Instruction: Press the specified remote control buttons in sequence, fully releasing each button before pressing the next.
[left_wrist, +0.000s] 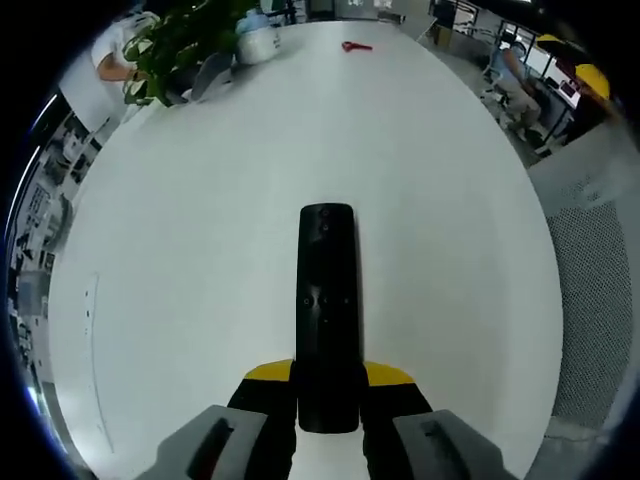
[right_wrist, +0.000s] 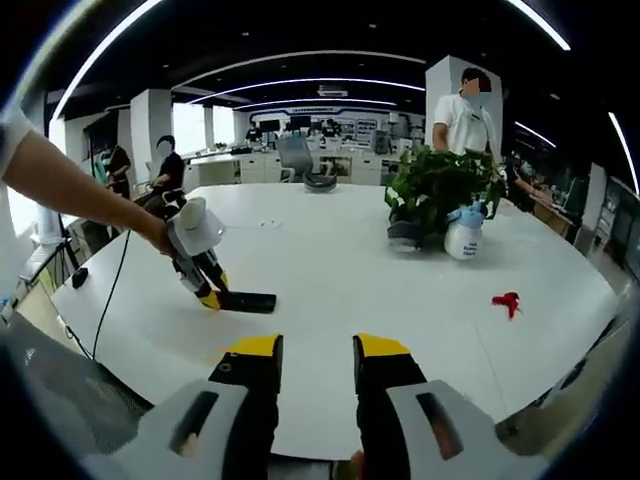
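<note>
Remote control (left_wrist: 327, 310) between left gripper (left_wrist: 328, 385) fingers — clamped, on table (left_wrist: 200, 250)

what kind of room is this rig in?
Most likely an open-plan office: a big white table holding a potted plant and spray bottle, desks and an office chair behind, strip ceiling lights, people standing about.

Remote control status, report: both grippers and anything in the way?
Left gripper shut on remote control, flat on white table. Right gripper open, holding nothing, well short of it. Nothing between them.
</note>
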